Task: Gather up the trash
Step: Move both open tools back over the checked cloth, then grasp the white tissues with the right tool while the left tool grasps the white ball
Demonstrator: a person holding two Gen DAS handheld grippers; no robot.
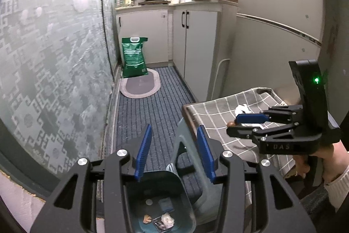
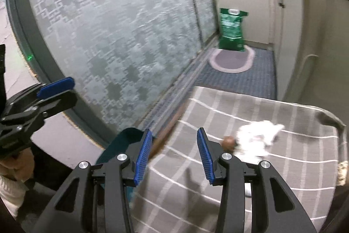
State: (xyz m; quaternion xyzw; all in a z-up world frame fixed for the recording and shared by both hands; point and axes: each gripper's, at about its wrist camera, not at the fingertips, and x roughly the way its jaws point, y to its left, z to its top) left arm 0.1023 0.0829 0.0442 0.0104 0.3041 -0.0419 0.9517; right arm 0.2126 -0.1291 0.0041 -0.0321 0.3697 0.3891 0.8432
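A teal trash bin (image 1: 161, 200) sits below my left gripper (image 1: 174, 156), with scraps of trash on its bottom; its raised swing lid (image 1: 187, 150) stands between the open fingers, not pinched. My right gripper (image 2: 173, 156) is open and empty above the grey checked tablecloth (image 2: 218, 189). A crumpled white tissue (image 2: 259, 134) and a small brown nut-like piece (image 2: 228, 142) lie on the cloth just ahead and right of it. In the left wrist view the right gripper (image 1: 240, 121) hovers over the tissue (image 1: 242, 109). The bin's edge (image 2: 126, 141) shows left of the table.
A frosted patterned glass door (image 1: 54, 58) runs along the left. A green bag (image 1: 134, 57) stands on an oval mat (image 1: 140, 85) at the far end. White cabinets (image 1: 196, 36) and a fridge (image 1: 279, 14) line the right.
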